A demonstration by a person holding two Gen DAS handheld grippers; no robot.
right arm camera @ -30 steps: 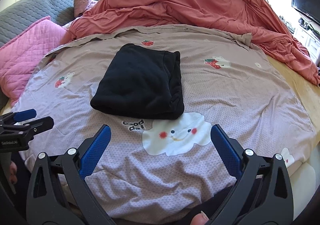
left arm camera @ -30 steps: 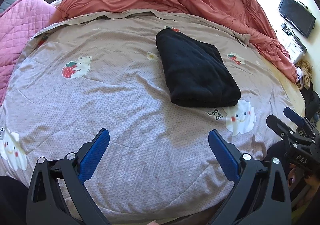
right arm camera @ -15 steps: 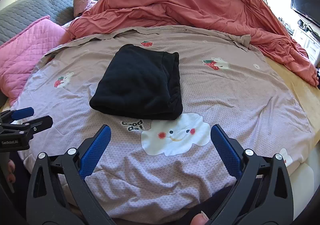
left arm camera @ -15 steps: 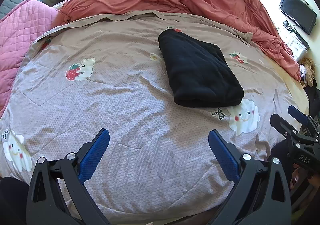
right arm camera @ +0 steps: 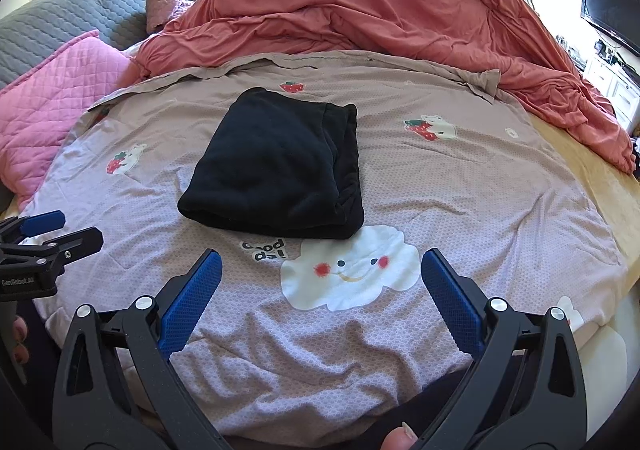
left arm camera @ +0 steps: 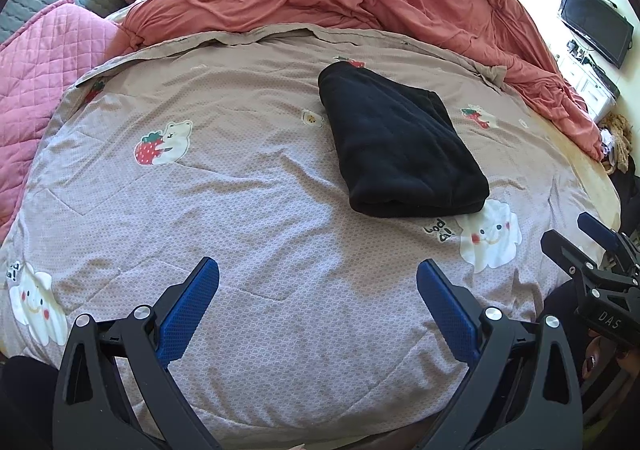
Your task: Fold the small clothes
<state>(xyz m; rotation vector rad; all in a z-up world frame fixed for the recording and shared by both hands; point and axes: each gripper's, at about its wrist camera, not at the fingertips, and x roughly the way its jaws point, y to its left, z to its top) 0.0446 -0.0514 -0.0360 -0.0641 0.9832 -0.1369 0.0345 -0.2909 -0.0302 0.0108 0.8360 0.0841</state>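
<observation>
Folded garment (right arm camera: 276,166) lies on the printed sheet (right arm camera: 480,210), 12 o'clock from right gripper (right arm camera: 320,290), well apart. From left gripper (left arm camera: 318,298) it's at 1 o'clock. Bunched duvet (right arm camera: 380,10) behind the garment, at the sheet's far edge. Quilted pillow (right arm camera: 52,106) at 10 o'clock. TV (right arm camera: 608,10) at 2 o'clock, off the bed.

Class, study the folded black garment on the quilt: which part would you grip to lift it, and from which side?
Grip the folded black garment at its thick rounded near edge, coming in low from the side facing the grippers. That edge is a closed fold, bulging above the printed quilt, so fingers could likely pinch all layers; the right-hand edge shows loose layered ends.
</observation>
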